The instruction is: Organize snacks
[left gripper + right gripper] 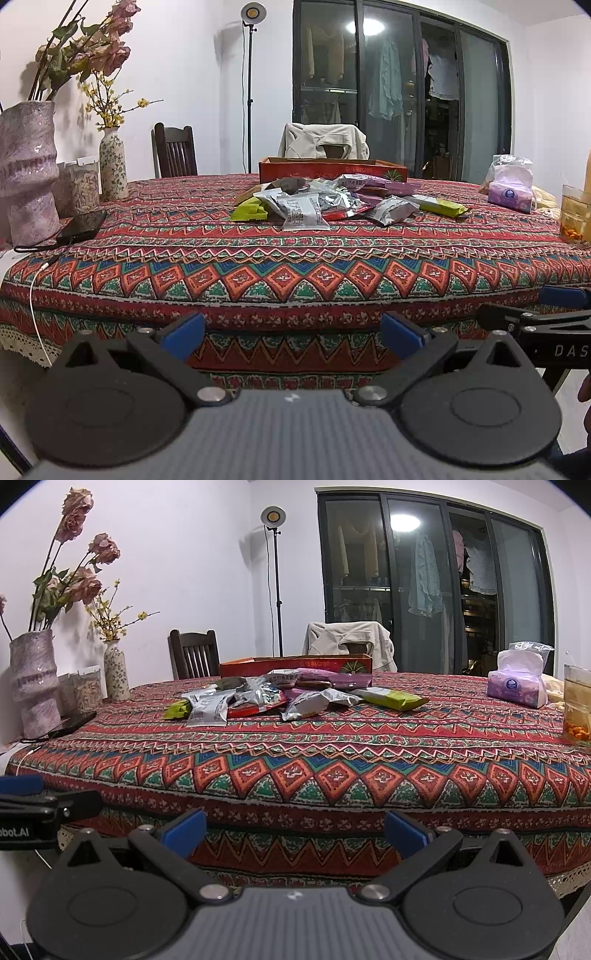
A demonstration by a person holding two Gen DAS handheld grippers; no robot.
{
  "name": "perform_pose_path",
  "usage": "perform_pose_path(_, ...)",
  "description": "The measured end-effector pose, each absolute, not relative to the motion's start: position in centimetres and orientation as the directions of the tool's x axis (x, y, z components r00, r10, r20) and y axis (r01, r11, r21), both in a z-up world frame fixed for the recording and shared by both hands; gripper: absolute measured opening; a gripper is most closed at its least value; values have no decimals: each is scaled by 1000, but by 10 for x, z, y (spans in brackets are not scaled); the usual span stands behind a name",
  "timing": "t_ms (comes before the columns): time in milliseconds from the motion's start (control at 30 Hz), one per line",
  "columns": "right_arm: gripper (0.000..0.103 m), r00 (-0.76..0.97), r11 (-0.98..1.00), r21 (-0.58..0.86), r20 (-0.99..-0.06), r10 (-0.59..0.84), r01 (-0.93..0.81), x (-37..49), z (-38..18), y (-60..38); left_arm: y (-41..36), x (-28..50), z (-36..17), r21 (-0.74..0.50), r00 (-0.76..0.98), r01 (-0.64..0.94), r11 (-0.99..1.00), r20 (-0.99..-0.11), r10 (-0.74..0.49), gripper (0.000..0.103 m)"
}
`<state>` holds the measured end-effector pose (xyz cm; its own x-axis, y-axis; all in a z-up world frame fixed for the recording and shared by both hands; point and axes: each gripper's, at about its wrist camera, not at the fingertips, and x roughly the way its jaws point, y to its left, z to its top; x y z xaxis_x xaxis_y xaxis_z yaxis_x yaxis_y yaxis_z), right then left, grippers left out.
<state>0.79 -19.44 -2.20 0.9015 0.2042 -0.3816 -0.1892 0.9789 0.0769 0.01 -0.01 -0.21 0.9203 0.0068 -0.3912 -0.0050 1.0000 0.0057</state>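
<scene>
A pile of snack packets [317,201] lies mid-table: silver, green, purple and red wrappers. It also shows in the right wrist view [273,698]. A long red cardboard box [332,170] stands open behind the pile, also in the right wrist view [295,664]. My left gripper [293,332] is open and empty, in front of the table's near edge, far from the snacks. My right gripper [295,830] is open and empty, level beside the left one.
The table has a patterned red cloth [295,266]. Two vases [26,170] with flowers, a jar and a black phone [83,225] sit at the left. A tissue pack [511,188] and a glass of tea [578,705] sit at the right. Chairs stand behind.
</scene>
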Motion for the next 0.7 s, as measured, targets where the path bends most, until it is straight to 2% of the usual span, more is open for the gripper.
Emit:
perform_pose_path(267, 103, 903, 976, 90, -369, 219, -200, 21, -9, -202, -4, 22, 5, 15, 928, 7, 1000, -372, -1, 103)
perform_pose_path(400, 103, 916, 978, 60, -344, 208, -199, 43, 0, -208, -3, 56, 14, 12, 931, 21, 1000, -365, -15, 103)
perform_pose_path(700, 103, 932, 981, 56, -306, 194, -186, 123, 30, -228, -7, 146, 27, 8, 911, 42, 999, -411, -35, 103)
